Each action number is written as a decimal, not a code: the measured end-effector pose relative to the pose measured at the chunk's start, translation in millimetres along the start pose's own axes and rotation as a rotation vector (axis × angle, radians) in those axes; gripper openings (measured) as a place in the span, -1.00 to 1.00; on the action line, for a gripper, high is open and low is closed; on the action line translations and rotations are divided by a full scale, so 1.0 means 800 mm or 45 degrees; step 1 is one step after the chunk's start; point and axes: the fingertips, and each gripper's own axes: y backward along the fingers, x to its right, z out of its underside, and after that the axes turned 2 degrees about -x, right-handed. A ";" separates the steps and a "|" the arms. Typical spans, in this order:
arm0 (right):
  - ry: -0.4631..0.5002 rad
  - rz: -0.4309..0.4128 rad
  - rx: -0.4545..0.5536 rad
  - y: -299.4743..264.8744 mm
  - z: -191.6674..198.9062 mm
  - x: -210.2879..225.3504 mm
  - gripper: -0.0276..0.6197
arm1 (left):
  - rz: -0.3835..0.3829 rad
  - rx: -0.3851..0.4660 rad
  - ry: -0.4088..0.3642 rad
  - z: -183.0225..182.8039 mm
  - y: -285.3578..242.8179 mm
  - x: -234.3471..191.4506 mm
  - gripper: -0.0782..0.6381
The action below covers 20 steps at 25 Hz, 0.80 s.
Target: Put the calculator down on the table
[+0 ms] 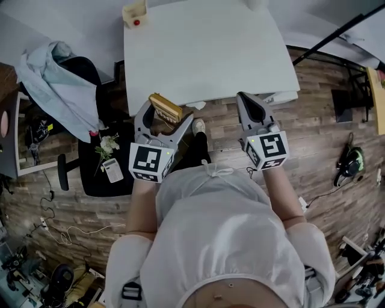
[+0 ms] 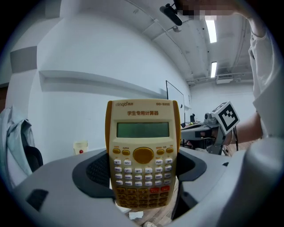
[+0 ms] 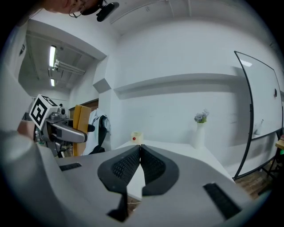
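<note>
A yellow calculator [image 2: 143,153] stands upright between the jaws of my left gripper [image 2: 143,177], which is shut on its lower half. In the head view the calculator [image 1: 165,107] hangs just off the near edge of the white table [image 1: 204,48], held by the left gripper [image 1: 163,117]. My right gripper [image 1: 251,105] is shut with nothing in it, its tips over the table's near edge. The right gripper view shows its pads touching at the right gripper [image 3: 140,148], with the calculator [image 3: 81,122] edge-on at the left.
A small cream box with a red button [image 1: 136,14] sits at the table's far left corner. A white vase with flowers [image 3: 200,128] stands at the far end. An office chair with a pale jacket [image 1: 57,81] is left of the table. Wood floor surrounds it.
</note>
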 end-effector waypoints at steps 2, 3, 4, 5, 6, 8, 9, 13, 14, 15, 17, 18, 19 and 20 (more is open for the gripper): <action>0.012 -0.013 -0.004 -0.043 -0.009 0.017 -0.90 | -0.015 -0.014 0.010 0.002 -0.035 -0.028 0.35; 0.016 -0.021 -0.007 -0.067 -0.014 0.025 -0.90 | -0.022 -0.025 0.020 0.003 -0.054 -0.043 0.35; 0.021 -0.031 -0.013 -0.090 -0.018 0.033 -0.90 | -0.029 -0.036 0.031 0.003 -0.072 -0.058 0.35; 0.025 -0.043 -0.023 -0.111 -0.020 0.040 -0.90 | -0.033 -0.049 0.045 0.006 -0.090 -0.072 0.35; 0.029 -0.059 -0.036 -0.131 -0.021 0.046 -0.90 | -0.037 -0.069 0.064 0.010 -0.107 -0.085 0.35; 0.036 -0.090 -0.068 -0.169 -0.019 0.056 -0.90 | -0.048 -0.122 0.096 0.024 -0.136 -0.110 0.35; 0.038 -0.101 -0.081 -0.189 -0.016 0.061 -0.90 | -0.054 -0.143 0.100 0.031 -0.150 -0.124 0.35; 0.017 -0.120 -0.138 -0.259 0.000 0.077 -0.90 | -0.060 -0.225 0.136 0.062 -0.198 -0.171 0.35; 0.006 -0.125 -0.155 -0.271 0.004 0.080 -0.90 | -0.059 -0.251 0.155 0.070 -0.207 -0.178 0.35; -0.002 -0.131 -0.168 -0.282 0.007 0.083 -0.90 | -0.058 -0.277 0.167 0.078 -0.216 -0.185 0.35; -0.005 -0.140 -0.186 -0.305 0.013 0.088 -0.90 | -0.063 -0.332 0.169 0.097 -0.234 -0.198 0.35; -0.003 -0.143 -0.194 -0.316 0.016 0.089 -0.90 | -0.065 -0.360 0.171 0.107 -0.243 -0.205 0.35; -0.001 -0.145 -0.202 -0.326 0.019 0.091 -0.90 | -0.064 -0.387 0.177 0.118 -0.252 -0.210 0.35; 0.000 -0.148 -0.211 -0.335 0.021 0.093 -0.90 | -0.061 -0.411 0.187 0.127 -0.262 -0.213 0.35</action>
